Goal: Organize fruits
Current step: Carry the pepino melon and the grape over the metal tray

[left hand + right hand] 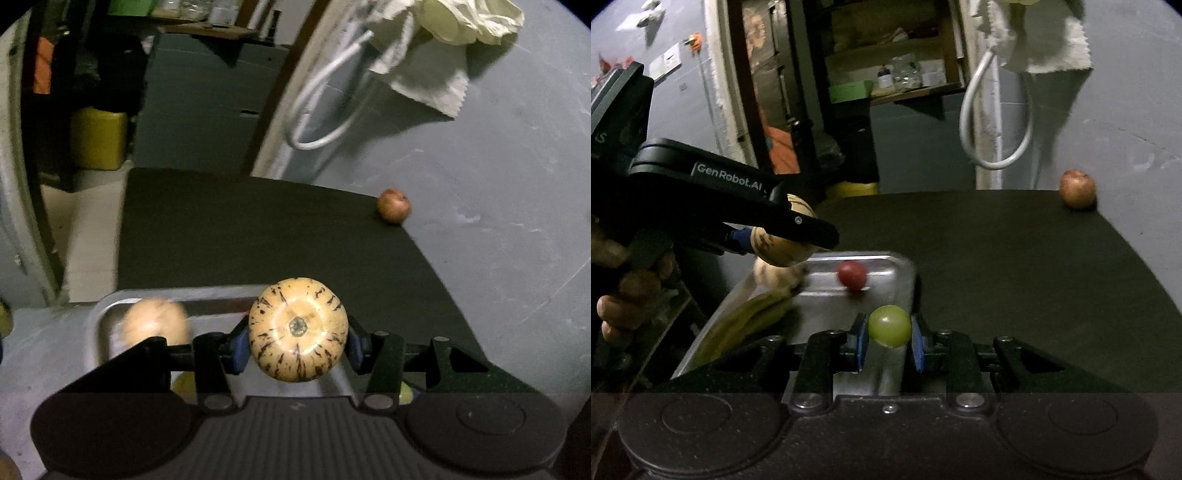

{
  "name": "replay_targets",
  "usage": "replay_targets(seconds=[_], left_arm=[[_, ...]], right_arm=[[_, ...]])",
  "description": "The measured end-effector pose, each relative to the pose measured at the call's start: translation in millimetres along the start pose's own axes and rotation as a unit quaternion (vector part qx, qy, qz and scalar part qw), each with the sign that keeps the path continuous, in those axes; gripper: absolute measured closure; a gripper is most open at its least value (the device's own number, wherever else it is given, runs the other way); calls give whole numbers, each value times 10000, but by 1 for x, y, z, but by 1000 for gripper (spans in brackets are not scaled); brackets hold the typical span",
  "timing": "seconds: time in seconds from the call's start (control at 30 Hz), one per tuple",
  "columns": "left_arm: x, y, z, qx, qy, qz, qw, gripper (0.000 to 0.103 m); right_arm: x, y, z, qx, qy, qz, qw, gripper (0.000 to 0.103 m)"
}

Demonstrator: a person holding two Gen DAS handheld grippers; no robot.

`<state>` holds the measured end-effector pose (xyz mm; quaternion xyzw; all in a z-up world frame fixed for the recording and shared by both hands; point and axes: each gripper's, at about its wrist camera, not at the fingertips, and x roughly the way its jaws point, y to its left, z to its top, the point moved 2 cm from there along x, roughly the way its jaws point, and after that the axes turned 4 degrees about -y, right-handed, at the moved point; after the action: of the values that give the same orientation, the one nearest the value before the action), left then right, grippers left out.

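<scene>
The left gripper (298, 345) is clamped on a striped pale melon (298, 329); the fruit sits squarely between the blue pads (239, 345), its stem end facing the camera, and it hangs above the near edge of a metal tray (96, 317). In the right wrist view the same gripper (798, 240) shows from the side, held by a hand (626, 295) at the left edge, with the melon (783, 245) poking out past its black finger over the tray's far left corner.

The right gripper (889, 341) is closed on a small green fruit (889, 325), round and smooth, pinched between its blue pads (861, 341); it hangs over the right side of the tray (897, 266).

Inside the tray lies a small red fruit (852, 275) near the far wall, apart from both claws; a yellow-green banana (746, 321) lies along the left side, and a tan fruit (772, 275) rests at the far left corner, just below the held melon. In the left wrist view that tan fruit (155, 321) is blurred, to the left of the gripper.

The tray sits on a dark mat (1015, 277); at the mat's far right corner a brownish apple-like fruit (1078, 189) rests alone, well apart from both grippers, also visible in the left view (393, 205). A white cable loop (993, 122) and a pale cloth (461, 22) hang at the wall beyond.
</scene>
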<state>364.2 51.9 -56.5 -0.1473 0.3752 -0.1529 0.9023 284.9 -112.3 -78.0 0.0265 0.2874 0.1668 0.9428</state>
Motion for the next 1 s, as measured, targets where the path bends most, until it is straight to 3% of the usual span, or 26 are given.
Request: replay_targets(seconds=[0.17,0.6,0.8,1.0], left_arm=[[-17,18,-14,14,-36,304,9995,49],[-60,45,-53,-436,-179,455,9978,49],[-64,39,-67,-208,-56,362,9991,49],[-59,23,-65,491,47,403,9980,49]], right_arm=[[-4,23,-12,-117,119,167,9997,77],[-5,41,-30,-229,337,210,9989,77],[-4,40,-30,-536,324,278,9977,77],[-8,41,-34,-1164,428,428,9914,77]])
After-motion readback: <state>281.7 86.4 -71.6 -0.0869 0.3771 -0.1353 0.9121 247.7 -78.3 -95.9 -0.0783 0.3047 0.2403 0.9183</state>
